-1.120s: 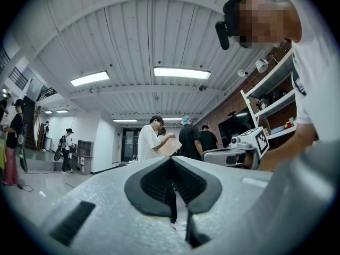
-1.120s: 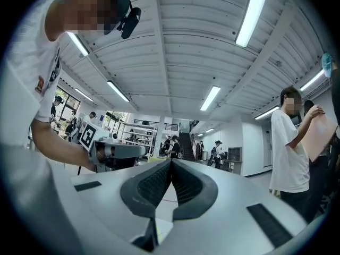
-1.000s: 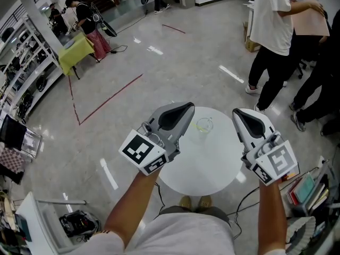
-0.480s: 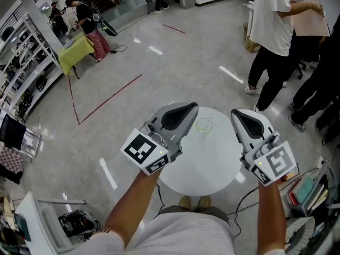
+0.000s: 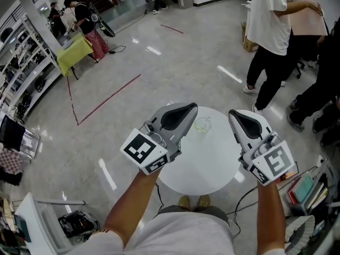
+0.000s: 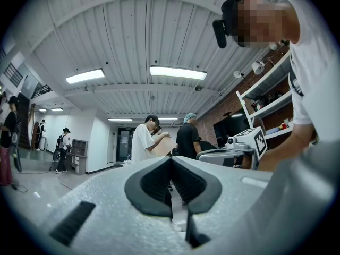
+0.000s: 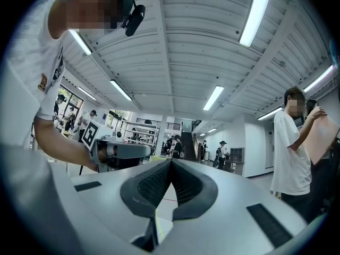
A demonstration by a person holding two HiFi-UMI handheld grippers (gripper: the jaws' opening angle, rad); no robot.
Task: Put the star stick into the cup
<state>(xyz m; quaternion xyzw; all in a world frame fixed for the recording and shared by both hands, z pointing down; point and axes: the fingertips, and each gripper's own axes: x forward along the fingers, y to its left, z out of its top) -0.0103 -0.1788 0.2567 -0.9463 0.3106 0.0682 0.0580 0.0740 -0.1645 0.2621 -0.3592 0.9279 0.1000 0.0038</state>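
Two grey hand-held grippers, the left gripper (image 5: 186, 109) and the right gripper (image 5: 237, 116), hover over one round white worktop (image 5: 204, 166), each with its fingers closed together. One clear glass cup (image 5: 203, 125) stands there between them, touching neither. Only the right gripper view shows a thin yellow sliver (image 7: 156, 223) beneath its fingers; whether that is the star stick I cannot tell.

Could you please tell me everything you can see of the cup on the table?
The cup is small and see-through, glass or clear plastic by its look, with a round open rim. It stands upright on the round white table, towards the table's far edge. In the head view it shows in the gap between the left gripper and the right gripper, apart from both. Only the table touches it. It looks empty, though it is too small to be sure.
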